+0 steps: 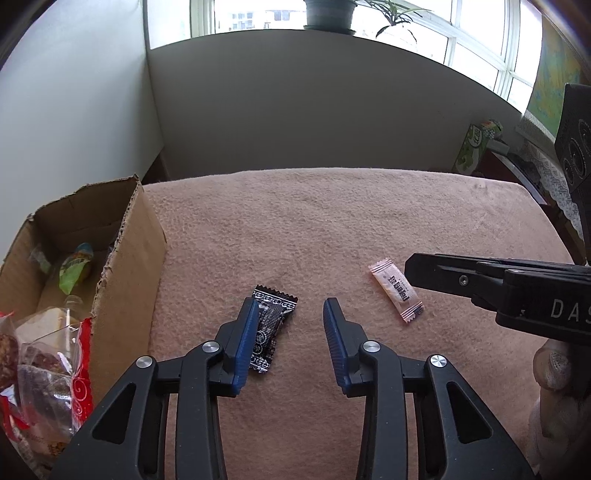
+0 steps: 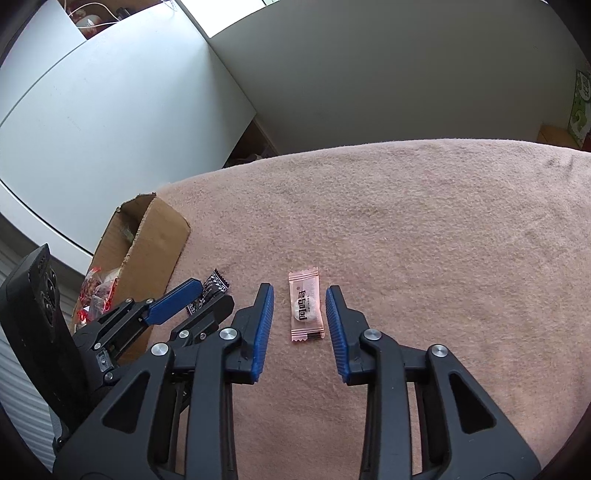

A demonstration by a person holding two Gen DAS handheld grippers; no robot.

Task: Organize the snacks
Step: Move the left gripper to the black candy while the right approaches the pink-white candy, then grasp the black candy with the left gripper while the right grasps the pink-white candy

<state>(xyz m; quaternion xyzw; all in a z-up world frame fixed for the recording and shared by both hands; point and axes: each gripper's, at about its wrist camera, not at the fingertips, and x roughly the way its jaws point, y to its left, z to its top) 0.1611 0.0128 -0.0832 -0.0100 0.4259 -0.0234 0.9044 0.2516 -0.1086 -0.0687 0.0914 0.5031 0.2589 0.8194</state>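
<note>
Two snacks on the cloth: a black packet (image 1: 269, 328) and a pink packet (image 2: 306, 310), both lying flat on the pinkish blanket (image 1: 332, 221), well apart from each other.
Left gripper (image 1: 290, 332): low over the black packet, jaws spread; the packet sits just beside the left blue pad (image 1: 245, 343), partly tucked behind it, with bare cloth between it and the other pad. I cannot tell whether that pad touches the wrapper.
Right gripper (image 2: 300, 317): low over the pink packet, which lies lengthwise in the gap between the blue pads (image 2: 263, 325). Jaws spread, a sliver of blanket showing on either side of the wrapper, so nothing is pinched.
Black packet: white patterned print, zigzag-cut ends, slightly tilted, near the cardboard box.
Pink packet: pale wrapper with dark lettering and striped ends.
Cardboard box (image 1: 125, 266): open-topped with a torn rim, standing at the left edge of the blanket. Inside are a green-wrapped item (image 1: 75, 269) and clear bags with red trim (image 1: 44, 369) holding brown pieces.
Person: a light-gloved hand (image 1: 554, 387) shows at the right edge of the left wrist view, under the right gripper's black body.
Background: plain wall, a window with a potted plant (image 1: 328, 14) on the sill, and a green carton (image 1: 474, 147) off to the right.
</note>
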